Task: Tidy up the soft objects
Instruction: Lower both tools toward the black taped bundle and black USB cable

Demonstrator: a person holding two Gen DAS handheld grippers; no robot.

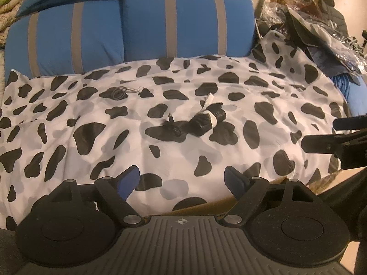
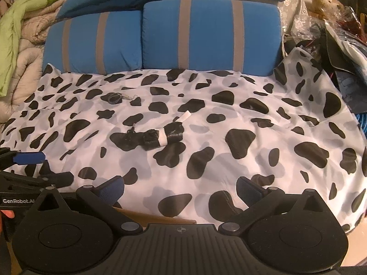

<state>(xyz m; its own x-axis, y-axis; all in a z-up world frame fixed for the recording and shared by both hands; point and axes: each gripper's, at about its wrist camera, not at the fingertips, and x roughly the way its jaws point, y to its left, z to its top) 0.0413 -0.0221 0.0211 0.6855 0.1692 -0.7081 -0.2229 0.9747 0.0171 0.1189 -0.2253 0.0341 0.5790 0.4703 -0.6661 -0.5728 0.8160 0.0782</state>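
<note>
Now both claws, left gripper (image 1: 182, 178) and right gripper (image 2: 180, 189), hang released over the near edge of the cow-print sheet (image 1: 91, 123); next move likely calls for pinching that hem.

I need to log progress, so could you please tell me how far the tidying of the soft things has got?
Done: the cow-print sheet lies spread before the blue cushions. In hand: nothing; the left tongs and right tongs are both open over its near edge. Left: the black banded roll, the cord loop, and the piles at either side.
</note>
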